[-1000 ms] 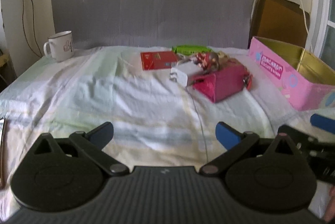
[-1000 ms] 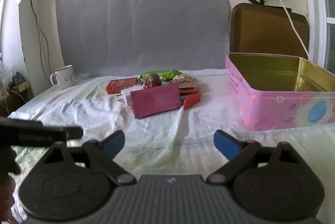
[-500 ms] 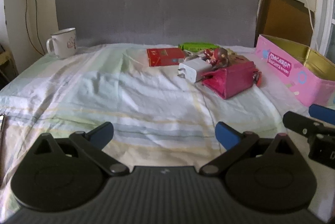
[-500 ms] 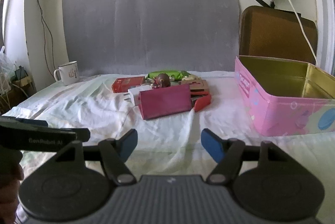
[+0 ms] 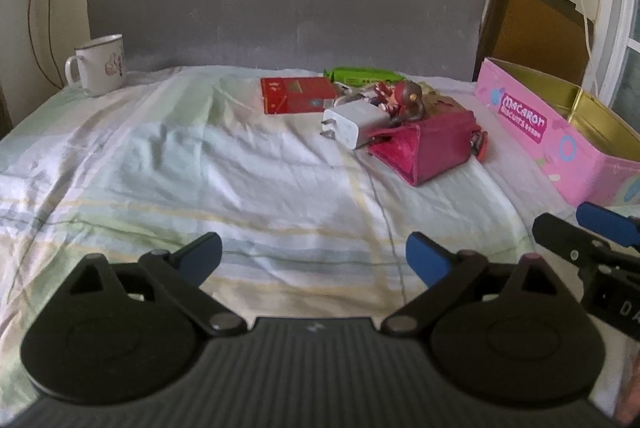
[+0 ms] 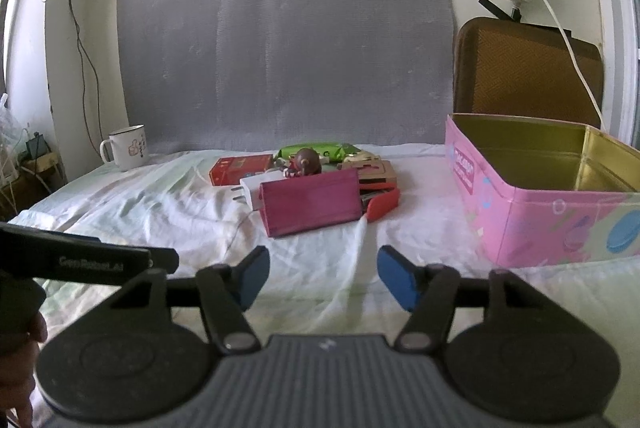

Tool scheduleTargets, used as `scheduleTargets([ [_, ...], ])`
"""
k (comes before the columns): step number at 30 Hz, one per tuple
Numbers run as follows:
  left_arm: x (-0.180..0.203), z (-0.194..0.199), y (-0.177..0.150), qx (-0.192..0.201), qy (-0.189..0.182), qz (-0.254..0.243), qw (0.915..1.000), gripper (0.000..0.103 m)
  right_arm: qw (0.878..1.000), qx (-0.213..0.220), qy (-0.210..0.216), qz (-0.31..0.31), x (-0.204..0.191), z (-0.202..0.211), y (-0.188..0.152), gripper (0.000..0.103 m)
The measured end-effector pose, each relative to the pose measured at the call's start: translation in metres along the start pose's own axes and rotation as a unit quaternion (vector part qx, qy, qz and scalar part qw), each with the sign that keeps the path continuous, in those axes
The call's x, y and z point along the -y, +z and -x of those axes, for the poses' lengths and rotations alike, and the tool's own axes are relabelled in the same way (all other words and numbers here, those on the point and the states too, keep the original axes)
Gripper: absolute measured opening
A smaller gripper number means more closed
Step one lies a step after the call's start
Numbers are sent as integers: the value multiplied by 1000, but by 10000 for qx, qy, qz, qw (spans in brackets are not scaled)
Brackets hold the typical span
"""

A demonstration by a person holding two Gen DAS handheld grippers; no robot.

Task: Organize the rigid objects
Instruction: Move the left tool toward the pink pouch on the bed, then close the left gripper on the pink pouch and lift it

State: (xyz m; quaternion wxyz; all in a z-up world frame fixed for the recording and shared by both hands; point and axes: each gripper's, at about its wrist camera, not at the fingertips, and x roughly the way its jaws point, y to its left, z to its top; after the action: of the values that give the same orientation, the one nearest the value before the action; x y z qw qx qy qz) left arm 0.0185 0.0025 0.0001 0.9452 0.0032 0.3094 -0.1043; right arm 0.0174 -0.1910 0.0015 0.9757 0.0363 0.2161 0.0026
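Right tool (image 6: 320,278) closing, empty, angled down.

A magenta box (image 6: 312,203), white charger (image 5: 354,119), figurine (image 6: 305,161) and red box (image 5: 296,95) cluster beside the open pink tin (image 6: 532,216).

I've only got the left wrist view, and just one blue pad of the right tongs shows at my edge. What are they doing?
Observer: The right tongs are closing with nothing between them, over the sheet, short of the magenta box.
Operator: What lies behind that box? The figurine blocks me.
Observer: A flat brown cardboard piece lies there, right of the figurine.
Operator: How does the box face the right tongs?
Observer: Its long side faces them broadside.
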Motion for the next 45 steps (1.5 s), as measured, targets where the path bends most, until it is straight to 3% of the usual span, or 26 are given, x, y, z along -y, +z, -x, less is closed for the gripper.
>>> scheduleTargets([
  [13, 1, -8, 12, 20, 19, -177, 9998, 100, 9999, -22, 118, 13, 3, -13, 6, 60],
  [18, -4, -18, 20, -27, 64, -134, 9999, 99, 9990, -277, 336, -83, 6, -31, 16, 60],
  [22, -10, -28, 28, -97, -112, 25, 9999, 99, 9981, -410, 463, 69, 4, -44, 21, 60],
  [29, -6, -48, 45, -158, -428, 327, 9984, 87, 9972, -391, 507, 382, 10, -74, 45, 59],
  [35, 24, -72, 50, -63, -665, 44, 9978, 79, 9954, -537, 695, -384, 47, -116, 75, 58],
  [40, 41, -96, 54, -275, -1036, 95, 9942, 72, 9898, -862, 1018, -510, 55, -150, 80, 53],
  [42, 45, -98, 52, -243, -1199, 70, 9925, 65, 9821, -1057, 1410, -659, 55, -159, 74, 51],
  [45, 50, -87, 48, -101, -1246, -129, 9921, 49, 9828, -1021, 1403, -624, 49, -153, 72, 50],
])
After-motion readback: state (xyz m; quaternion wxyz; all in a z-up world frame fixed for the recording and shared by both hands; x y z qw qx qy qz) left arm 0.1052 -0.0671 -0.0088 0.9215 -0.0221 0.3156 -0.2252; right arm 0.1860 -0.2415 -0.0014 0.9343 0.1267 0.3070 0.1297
